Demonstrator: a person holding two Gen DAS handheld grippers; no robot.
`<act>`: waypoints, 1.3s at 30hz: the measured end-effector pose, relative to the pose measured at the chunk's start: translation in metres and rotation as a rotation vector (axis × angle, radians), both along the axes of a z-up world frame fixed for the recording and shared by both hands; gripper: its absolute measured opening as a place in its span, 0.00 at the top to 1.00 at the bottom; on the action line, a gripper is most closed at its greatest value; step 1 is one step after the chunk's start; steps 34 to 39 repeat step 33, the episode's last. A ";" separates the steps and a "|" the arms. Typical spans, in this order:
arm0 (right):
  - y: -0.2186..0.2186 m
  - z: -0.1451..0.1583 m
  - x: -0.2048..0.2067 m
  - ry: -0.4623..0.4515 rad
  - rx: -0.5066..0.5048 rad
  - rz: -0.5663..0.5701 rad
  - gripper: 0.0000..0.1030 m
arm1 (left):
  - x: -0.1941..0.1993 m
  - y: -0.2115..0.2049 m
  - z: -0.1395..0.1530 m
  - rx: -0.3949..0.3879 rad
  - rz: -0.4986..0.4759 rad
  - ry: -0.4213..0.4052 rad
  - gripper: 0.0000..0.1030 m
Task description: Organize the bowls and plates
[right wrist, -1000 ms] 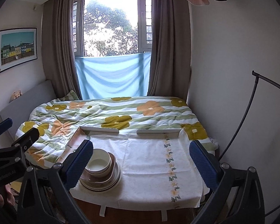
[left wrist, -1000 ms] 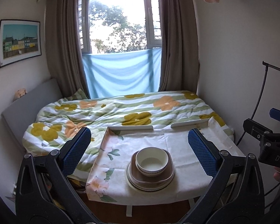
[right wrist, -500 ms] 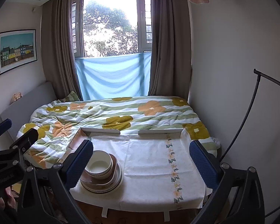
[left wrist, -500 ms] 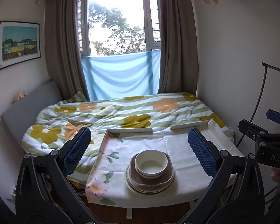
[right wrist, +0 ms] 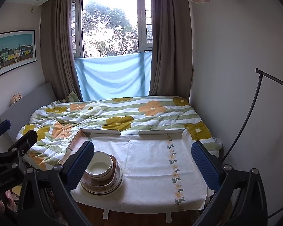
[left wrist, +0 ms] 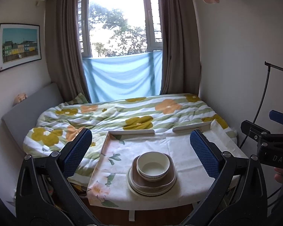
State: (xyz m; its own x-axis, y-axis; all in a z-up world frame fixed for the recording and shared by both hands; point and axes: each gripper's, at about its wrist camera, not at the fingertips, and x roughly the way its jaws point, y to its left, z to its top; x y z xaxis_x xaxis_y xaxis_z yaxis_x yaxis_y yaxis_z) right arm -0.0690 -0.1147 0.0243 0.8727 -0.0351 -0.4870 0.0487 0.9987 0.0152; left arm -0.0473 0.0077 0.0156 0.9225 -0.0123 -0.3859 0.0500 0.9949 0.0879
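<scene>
A cream bowl [left wrist: 153, 166] sits on a brown square plate [left wrist: 169, 179], which rests on a stack of round cream plates [left wrist: 135, 187], near the front of the cloth-covered table [left wrist: 122, 162]. The stack also shows in the right wrist view [right wrist: 103, 177] at the table's front left. My left gripper [left wrist: 141, 154] is open and empty, held back from the stack, which lies between its blue pads. My right gripper [right wrist: 142, 161] is open and empty, facing the bare cloth to the right of the stack.
A bed with a flowered duvet [left wrist: 122, 116] lies behind the table. Two white rails [right wrist: 101, 131] edge the table's far side. A thin black stand [right wrist: 254, 103] rises by the right wall. The other gripper shows at each view's edge [left wrist: 269, 143].
Both grippers have drawn slightly closer to the table and lowered a little; the stack appears a bit larger. The dishes have not moved.
</scene>
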 end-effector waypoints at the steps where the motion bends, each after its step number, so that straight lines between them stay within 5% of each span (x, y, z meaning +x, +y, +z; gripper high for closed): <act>1: 0.000 0.000 0.000 0.000 -0.001 -0.001 0.01 | 0.000 0.000 0.001 0.001 0.001 0.001 0.00; 39: 0.009 -0.001 0.002 0.001 -0.001 -0.002 0.01 | -0.001 0.012 -0.001 0.045 0.035 -0.052 0.00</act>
